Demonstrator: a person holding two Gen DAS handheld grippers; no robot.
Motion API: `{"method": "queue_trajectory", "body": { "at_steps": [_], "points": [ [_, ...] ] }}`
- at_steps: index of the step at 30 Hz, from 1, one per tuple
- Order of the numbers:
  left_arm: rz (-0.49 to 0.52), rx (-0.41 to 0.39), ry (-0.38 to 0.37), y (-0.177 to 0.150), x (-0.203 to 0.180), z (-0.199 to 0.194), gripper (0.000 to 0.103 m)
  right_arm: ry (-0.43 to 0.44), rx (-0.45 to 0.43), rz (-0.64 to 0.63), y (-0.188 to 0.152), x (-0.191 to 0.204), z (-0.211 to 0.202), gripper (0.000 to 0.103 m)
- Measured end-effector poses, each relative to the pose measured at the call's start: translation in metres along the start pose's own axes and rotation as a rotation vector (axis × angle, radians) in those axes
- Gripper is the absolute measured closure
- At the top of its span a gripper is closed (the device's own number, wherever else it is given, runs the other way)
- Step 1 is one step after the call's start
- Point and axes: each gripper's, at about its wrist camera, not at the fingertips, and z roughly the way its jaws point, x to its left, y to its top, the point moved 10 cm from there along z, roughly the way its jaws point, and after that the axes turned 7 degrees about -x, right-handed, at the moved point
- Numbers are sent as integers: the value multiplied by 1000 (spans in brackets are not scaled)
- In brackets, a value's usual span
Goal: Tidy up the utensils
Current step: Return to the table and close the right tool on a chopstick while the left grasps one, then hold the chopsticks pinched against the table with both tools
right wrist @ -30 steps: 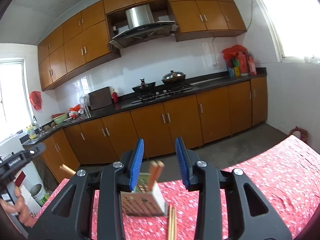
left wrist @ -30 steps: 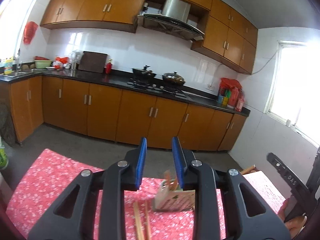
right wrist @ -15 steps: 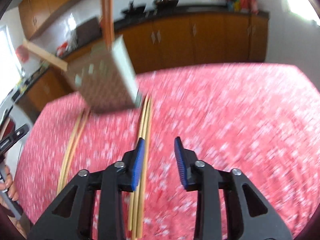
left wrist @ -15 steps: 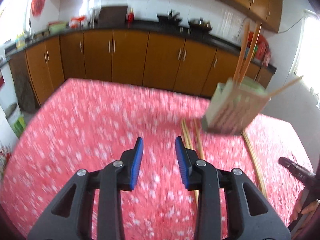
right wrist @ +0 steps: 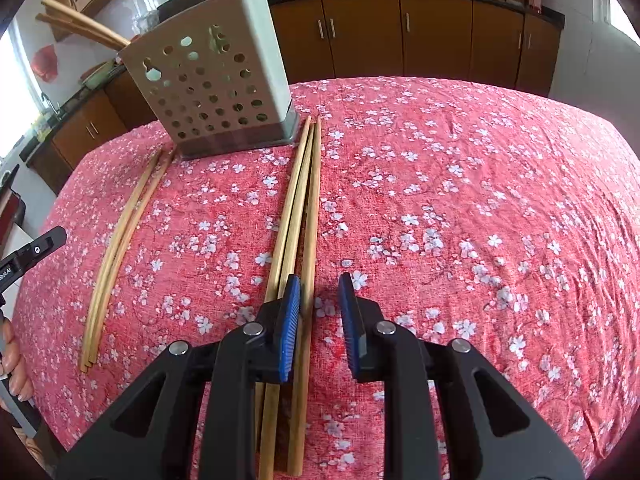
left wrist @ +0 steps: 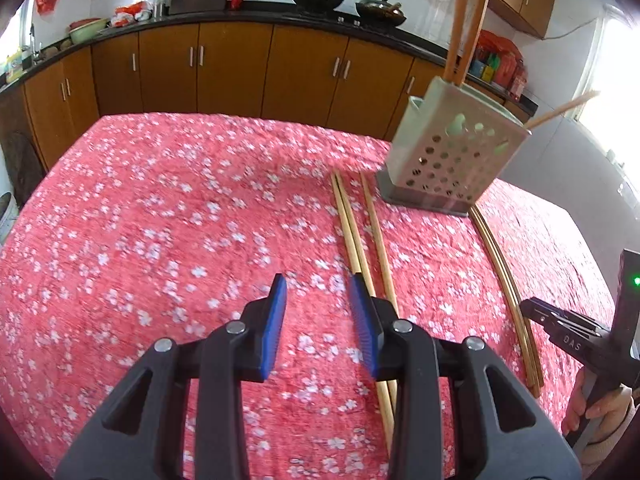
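Both my claws, left point(left wrist: 320, 316) and right point(right wrist: 319, 312), hang spread and empty above the tablecloth point(right wrist: 480, 200), chopsticks point(right wrist: 298, 208) lying loose on either side of the holder point(right wrist: 212, 80), more sticks standing inside it.

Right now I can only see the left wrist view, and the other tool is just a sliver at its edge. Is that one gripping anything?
Observer: No. The right wrist view shows the right tool open, with nothing between its fingers but the table below.
Visitor: What is lying under it?
Observer: Three wooden chopsticks, side by side on the red floral tablecloth.
Visitor: Is the tool lined up on them?
Observer: Only partly. The rightmost chopstick shows in the gap, and the other two pass behind the tool's left blue pad.
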Motion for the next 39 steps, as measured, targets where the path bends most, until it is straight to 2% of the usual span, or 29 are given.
{"method": "queue_trajectory", "body": {
  "at_steps": [2,4,9,12,17,22,26,30,36,39],
  "points": [
    [4,14,-6,-4,-4,4,70,-23,-7,-33,0,1,0,83],
    [8,30,-16,-10,-8,7,70,-66,-16,-61,0,-2,3,94],
    [32,63,-39,-22,-19,12,78,-126,-34,15,5,-26,5,96],
    [61,86,-44,-29,-26,17,84,-126,-36,24,5,-32,4,96],
    [100,107,-42,-39,-35,21,86,-127,-42,17,3,-33,3,96],
    [135,111,-9,-42,-36,22,87,-125,-42,14,-1,-33,1,95],
    [149,105,19,-42,-34,24,93,-111,-39,18,-1,-30,-2,95],
    [133,98,48,-34,-25,29,95,-102,-42,12,-3,-27,-3,95],
    [41,79,132,-13,23,39,95,-142,-61,14,0,-39,-3,95],
    [3,66,143,-5,43,41,94,-164,-69,46,6,-53,-1,95]
  ]
}}
